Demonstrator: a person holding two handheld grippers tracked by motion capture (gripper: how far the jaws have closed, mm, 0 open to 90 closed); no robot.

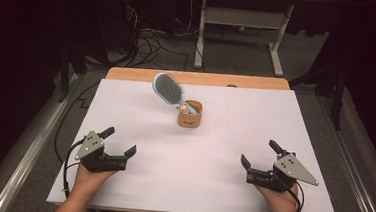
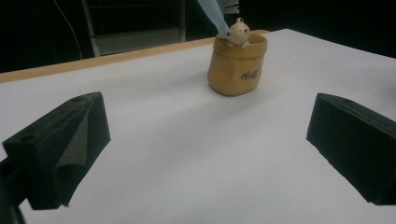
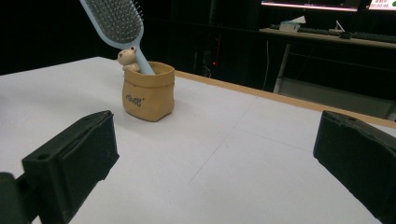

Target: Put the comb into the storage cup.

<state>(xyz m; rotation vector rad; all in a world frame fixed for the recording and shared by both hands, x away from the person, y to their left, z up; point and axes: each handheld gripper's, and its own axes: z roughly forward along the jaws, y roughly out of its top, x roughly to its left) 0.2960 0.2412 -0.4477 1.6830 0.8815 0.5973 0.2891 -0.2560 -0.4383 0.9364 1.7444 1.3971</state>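
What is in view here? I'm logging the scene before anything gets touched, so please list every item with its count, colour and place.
hairbrush: one, light blue, handle standing in the holder, head leaning up toward the table's far left.
holder: one, tan, sack-shaped, with a small cream bear figure on its rim, upright at the table's far middle.
table: one, white top with a wooden far edge.
desk frame: one, white, on the floor beyond the table.
cables: several, dark, on the floor beyond the table.
left gripper: one, black with a grey plate, near left of the table, jaws open, holding nothing.
right gripper: one, black with a grey plate, near right, jaws open, holding nothing.
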